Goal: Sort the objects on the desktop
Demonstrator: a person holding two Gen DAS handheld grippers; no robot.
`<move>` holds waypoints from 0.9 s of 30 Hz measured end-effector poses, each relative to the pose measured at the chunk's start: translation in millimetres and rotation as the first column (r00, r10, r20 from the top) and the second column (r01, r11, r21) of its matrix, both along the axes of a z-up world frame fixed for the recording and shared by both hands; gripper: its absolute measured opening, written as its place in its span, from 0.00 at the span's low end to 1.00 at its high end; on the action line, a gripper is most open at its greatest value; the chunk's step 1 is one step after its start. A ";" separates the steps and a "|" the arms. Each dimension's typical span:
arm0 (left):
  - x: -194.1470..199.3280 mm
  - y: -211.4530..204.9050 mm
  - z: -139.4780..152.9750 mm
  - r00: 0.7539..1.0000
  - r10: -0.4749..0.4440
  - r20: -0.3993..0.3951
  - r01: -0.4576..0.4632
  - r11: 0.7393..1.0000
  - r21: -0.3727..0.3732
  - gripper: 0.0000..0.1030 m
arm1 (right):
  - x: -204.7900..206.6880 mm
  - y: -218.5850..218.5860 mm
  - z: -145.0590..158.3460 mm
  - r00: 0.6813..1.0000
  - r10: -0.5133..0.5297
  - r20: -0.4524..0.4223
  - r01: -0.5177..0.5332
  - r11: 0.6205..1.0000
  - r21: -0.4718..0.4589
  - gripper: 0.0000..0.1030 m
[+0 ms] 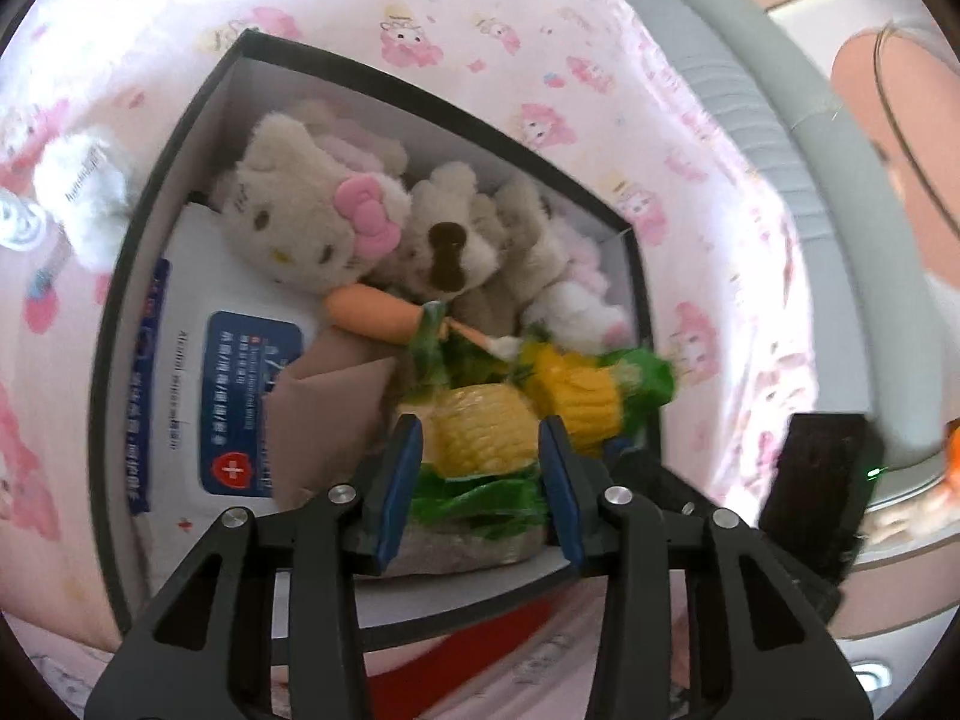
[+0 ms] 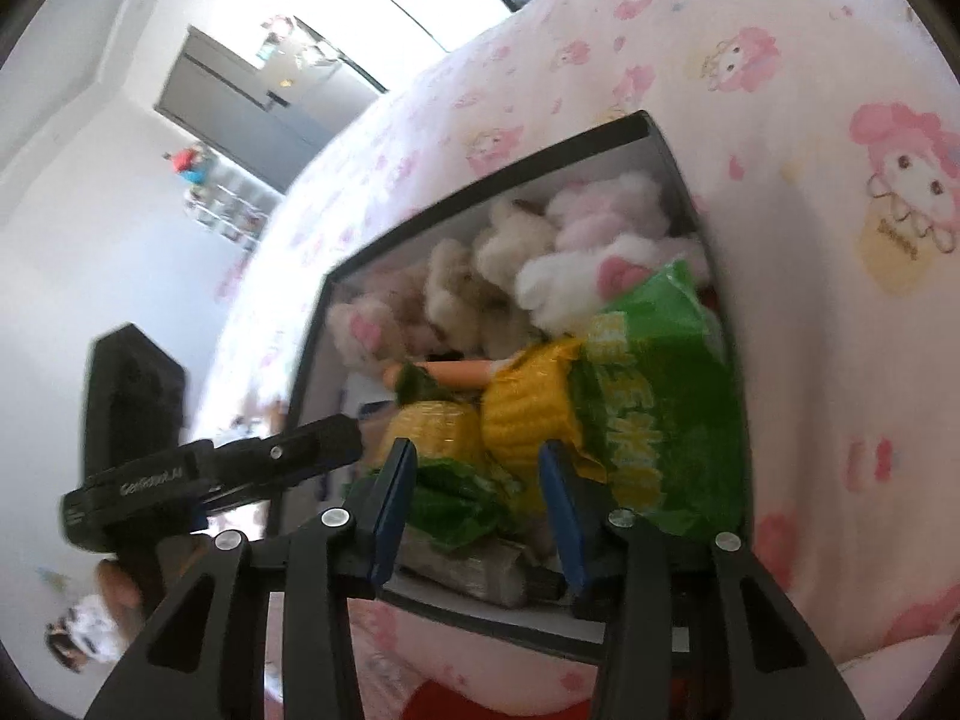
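Blue-padded, our left gripper (image 1: 480, 480) and right gripper (image 2: 477, 504) both hang unclenched and empty over the box (image 1: 150, 192), low in each frame. We should withdraw straight, clear of its rim. Inside lie corn packets (image 1: 486, 432), a carrot (image 1: 372, 312), plush toys (image 1: 300, 222) and wipes (image 1: 198, 324).

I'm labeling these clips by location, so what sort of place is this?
Probably a home, likely a bedroom or living room. A pink cartoon-print cloth covers the surface, a black box holds plush toys, and shelves with knick-knacks stand against a white wall.
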State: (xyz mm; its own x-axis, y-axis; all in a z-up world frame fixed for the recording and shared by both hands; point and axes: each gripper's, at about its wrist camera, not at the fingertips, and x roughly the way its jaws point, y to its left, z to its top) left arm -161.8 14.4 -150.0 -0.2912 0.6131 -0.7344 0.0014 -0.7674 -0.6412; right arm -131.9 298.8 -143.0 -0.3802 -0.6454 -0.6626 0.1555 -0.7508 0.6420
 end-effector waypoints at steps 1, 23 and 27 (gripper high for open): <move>-1.1 -0.5 -0.8 1.000 0.001 0.001 -0.001 1.000 0.012 0.44 | -1.3 -1.5 -1.6 1.000 0.017 0.011 -0.017 1.000 -0.023 0.37; -13.2 52.9 -26.0 0.997 -0.055 -0.054 0.055 0.998 -0.003 0.59 | -1.4 -27.4 -8.0 0.998 0.057 -0.012 -0.056 0.996 0.073 0.24; -21.4 45.0 -49.6 0.999 -0.026 0.043 0.025 1.000 0.016 0.60 | -2.9 -39.7 -17.8 0.997 0.070 0.032 -0.074 0.983 0.168 0.24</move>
State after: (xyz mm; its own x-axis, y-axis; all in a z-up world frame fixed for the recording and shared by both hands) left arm -183.2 59.4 -199.6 -0.2435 0.6309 -0.7366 0.0100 -0.7578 -0.6524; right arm -134.8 259.1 -160.8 -0.3181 -0.5488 -0.7730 0.1985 -0.8359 0.5118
